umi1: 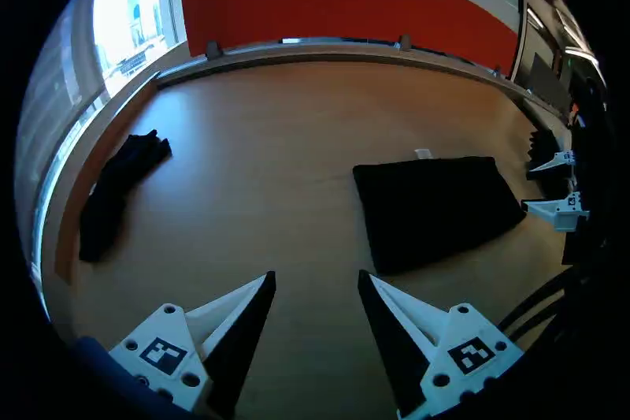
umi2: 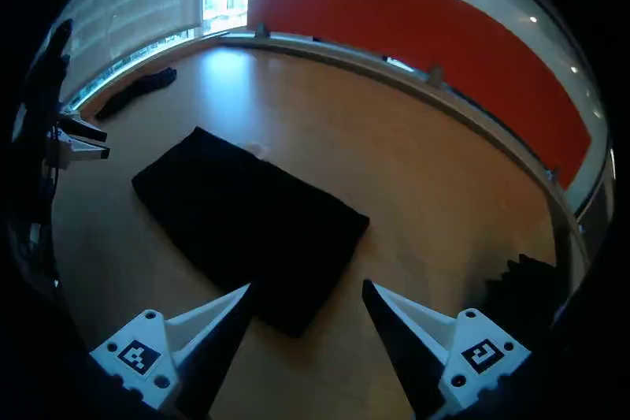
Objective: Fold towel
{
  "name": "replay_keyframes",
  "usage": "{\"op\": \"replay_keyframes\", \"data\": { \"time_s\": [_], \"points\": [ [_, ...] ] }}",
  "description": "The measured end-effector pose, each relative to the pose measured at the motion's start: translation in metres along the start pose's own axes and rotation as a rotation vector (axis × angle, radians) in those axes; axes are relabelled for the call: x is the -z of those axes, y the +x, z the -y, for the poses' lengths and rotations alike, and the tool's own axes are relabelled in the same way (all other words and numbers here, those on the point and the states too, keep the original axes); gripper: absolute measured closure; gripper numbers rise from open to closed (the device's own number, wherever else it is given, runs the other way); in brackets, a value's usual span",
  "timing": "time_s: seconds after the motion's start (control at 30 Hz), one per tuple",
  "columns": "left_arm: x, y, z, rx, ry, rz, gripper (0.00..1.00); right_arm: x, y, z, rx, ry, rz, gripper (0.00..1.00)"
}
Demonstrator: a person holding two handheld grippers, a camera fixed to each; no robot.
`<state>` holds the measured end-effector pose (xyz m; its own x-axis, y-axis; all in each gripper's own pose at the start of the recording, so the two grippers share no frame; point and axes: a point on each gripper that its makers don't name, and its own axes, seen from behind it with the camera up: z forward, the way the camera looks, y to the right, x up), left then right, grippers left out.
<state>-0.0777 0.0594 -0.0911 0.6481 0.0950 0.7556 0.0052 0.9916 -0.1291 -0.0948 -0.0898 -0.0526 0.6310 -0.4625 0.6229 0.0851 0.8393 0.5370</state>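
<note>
A black towel [umi2: 248, 215] lies flat on the table [umi1: 276, 144], apparently already folded; left gripper [umi1: 316, 274] and right gripper [umi2: 306, 286] hover open, empty.

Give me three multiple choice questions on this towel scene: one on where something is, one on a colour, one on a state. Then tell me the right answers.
1. The flat black towel lies: A) on the wooden table; B) on the floor; C) in a basket.
2. The panel behind the table is: A) blue; B) green; C) red.
3. The left claw is: A) shut on the towel; B) open, holding nothing; C) shut on a cup.

Answers: 1 A, the towel rests flat on the wood. 2 C, the panel along the far edge is red. 3 B, its two tips stand apart over bare table.
</note>
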Motion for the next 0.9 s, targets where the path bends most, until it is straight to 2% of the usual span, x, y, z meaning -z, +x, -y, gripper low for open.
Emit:
{"op": "replay_keyframes", "data": {
  "time_s": [0.27, 0.53, 0.67, 0.9],
  "points": [
    [0.01, -0.009, 0.006, 0.018, 0.01, 0.008, 0.23, -0.004, -0.005, 0.002, 0.016, 0.013, 0.013, 0.0],
    [0.015, -0.019, 0.008, 0.029, 0.013, 0.02, 0.23, -0.004, -0.023, 0.006, 0.024, 0.034, 0.045, 0.0],
    [0.017, -0.024, 0.009, 0.034, 0.014, 0.026, 0.23, -0.004, -0.033, 0.009, 0.033, 0.049, 0.064, 0.06],
    [0.021, -0.03, 0.012, 0.044, 0.017, 0.032, 0.23, -0.004, -0.044, 0.012, 0.042, 0.067, 0.091, 0.25]
  ]
}}
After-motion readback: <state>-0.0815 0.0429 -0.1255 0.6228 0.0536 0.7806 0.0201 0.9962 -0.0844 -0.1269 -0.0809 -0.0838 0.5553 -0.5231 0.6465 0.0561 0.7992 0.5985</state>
